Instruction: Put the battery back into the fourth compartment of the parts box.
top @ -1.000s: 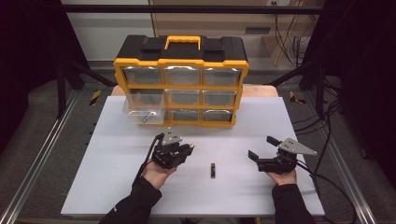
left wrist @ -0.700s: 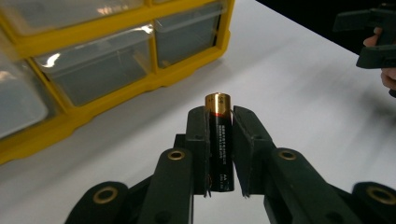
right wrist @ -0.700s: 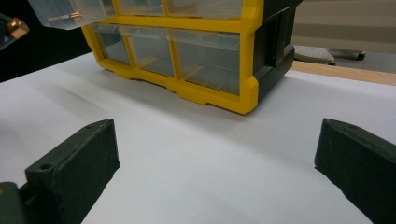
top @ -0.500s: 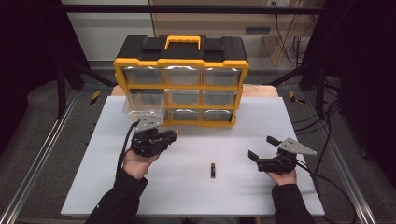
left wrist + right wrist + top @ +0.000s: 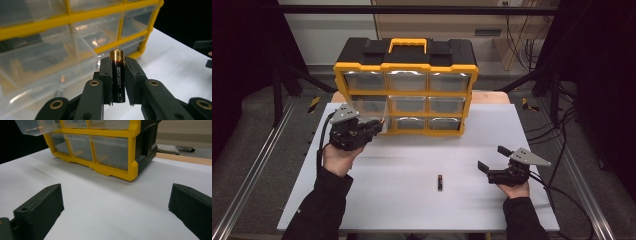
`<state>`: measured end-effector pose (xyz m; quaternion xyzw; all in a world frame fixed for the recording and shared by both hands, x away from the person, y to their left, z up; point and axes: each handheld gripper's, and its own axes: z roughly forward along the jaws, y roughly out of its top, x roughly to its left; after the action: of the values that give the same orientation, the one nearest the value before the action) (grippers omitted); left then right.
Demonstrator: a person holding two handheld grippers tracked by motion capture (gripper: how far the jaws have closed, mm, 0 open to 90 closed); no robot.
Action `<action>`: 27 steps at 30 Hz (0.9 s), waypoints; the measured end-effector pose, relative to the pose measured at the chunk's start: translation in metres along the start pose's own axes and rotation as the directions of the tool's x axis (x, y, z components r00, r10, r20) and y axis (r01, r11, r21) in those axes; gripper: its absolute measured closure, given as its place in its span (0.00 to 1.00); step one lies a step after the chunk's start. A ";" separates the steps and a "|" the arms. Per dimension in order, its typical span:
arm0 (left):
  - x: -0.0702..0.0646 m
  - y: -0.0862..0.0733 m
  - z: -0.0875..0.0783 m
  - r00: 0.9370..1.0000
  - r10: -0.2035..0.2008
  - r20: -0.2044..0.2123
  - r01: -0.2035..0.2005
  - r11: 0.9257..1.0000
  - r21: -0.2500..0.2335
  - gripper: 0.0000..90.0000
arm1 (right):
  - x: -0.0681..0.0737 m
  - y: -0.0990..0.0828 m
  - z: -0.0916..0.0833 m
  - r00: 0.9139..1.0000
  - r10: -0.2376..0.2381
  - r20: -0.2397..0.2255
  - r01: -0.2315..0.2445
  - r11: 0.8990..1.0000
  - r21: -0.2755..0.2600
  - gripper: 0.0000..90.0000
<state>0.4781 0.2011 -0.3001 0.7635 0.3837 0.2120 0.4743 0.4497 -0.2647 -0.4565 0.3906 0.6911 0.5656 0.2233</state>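
High view: table, white top, carries everything. At its far side stands the organiser, yellow frame, black top with a yellow handle, three rows of three clear drawers. One drawer, left column, middle row, is pulled out toward you; the left gripper view shows its clear wall just beyond your left tongs.

Your left tongs are up off the table at the front left corner of the organiser, tips just beside the open drawer. Left gripper view: left tongs clamped on a battery, black body with a copper-coloured end up, held upright between the two pads. Battery sits near the drawer's front edge; whether it is over the drawer or just short of it, you cannot tell.

Your right tongs rest low at the right side of the table, well apart from the organiser, jaws wide apart with nothing between them. Right gripper view confirms: right tongs spread, bare table between, organiser's lower right corner ahead.

Smallest item: a second battery lies flat on the table between your two hands, nearer the right one, touched by neither.
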 end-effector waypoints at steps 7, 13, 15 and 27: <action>0.025 0.013 -0.007 0.999 -0.030 -0.042 0.029 0.999 -0.021 0.84 | 0.000 0.000 0.000 1.000 0.001 0.000 -0.001 1.000 0.000 0.00; 0.042 0.021 -0.007 0.996 -0.033 -0.083 0.032 0.999 -0.024 0.84 | 0.000 0.000 0.000 1.000 -0.001 0.002 0.001 1.000 0.003 0.00; 0.047 0.023 -0.004 0.995 -0.024 -0.100 0.023 1.000 -0.014 0.84 | 0.000 0.000 0.000 1.000 -0.001 0.000 0.001 1.000 0.002 0.00; 0.073 0.012 0.019 0.988 -0.028 -0.150 0.035 0.998 0.046 0.84 | 0.000 0.000 0.000 1.000 -0.002 0.000 0.002 1.000 0.002 0.00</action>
<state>0.5411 0.2451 -0.3008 0.7505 0.4352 0.2517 0.4290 0.4501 -0.2648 -0.4568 0.3900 0.6920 0.5647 0.2237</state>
